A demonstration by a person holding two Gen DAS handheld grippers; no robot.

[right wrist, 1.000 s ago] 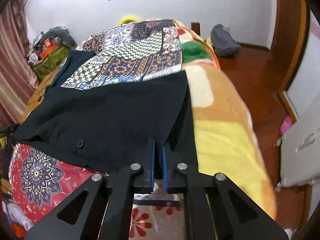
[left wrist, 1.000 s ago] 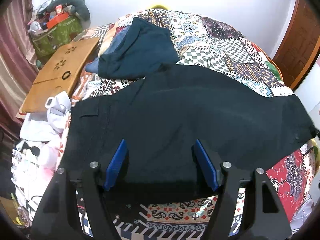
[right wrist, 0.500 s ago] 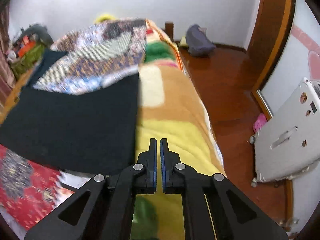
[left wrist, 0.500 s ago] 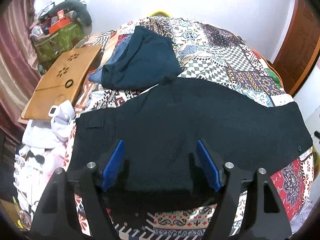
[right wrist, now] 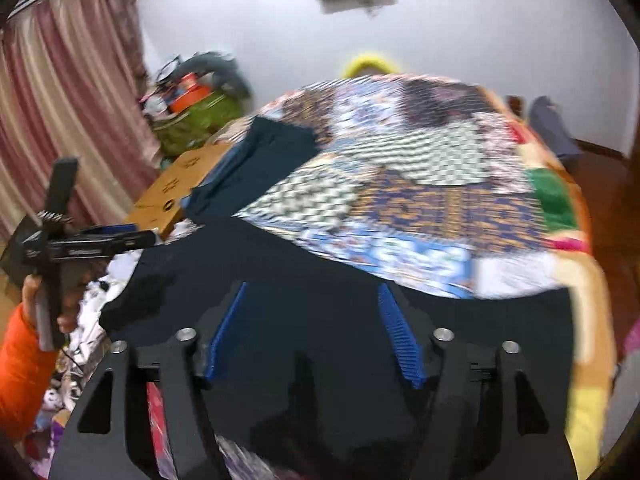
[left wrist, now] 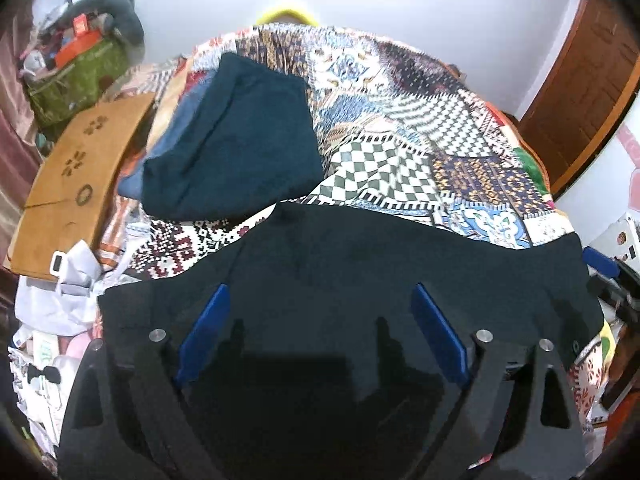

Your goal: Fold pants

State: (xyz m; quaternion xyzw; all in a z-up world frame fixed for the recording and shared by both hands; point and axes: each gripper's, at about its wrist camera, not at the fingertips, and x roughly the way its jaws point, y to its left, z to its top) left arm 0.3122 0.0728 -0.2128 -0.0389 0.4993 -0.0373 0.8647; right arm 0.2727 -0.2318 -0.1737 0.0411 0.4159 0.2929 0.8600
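Note:
The black pants lie spread flat across the near part of the bed, reaching from side to side. My left gripper hovers over their near edge. Its jaws are opening, and the blue pads stand wide apart without pinching any cloth. In the blurred right wrist view my right gripper also hangs above the pants, its jaws opening with nothing pressed between them. The left gripper shows at the left there, held by a hand in an orange sleeve.
A folded dark teal garment lies on blue jeans at the bed's far left. A wooden lap table, a green bag and a pile of white clothes crowd the left side. The patterned quilt covers the bed, with a brown door at right.
The right gripper was shut at the pants' right edge, swung off over the yellow blanket, then came back over the pants and opened. The left gripper widened and shifted forward over the pants.

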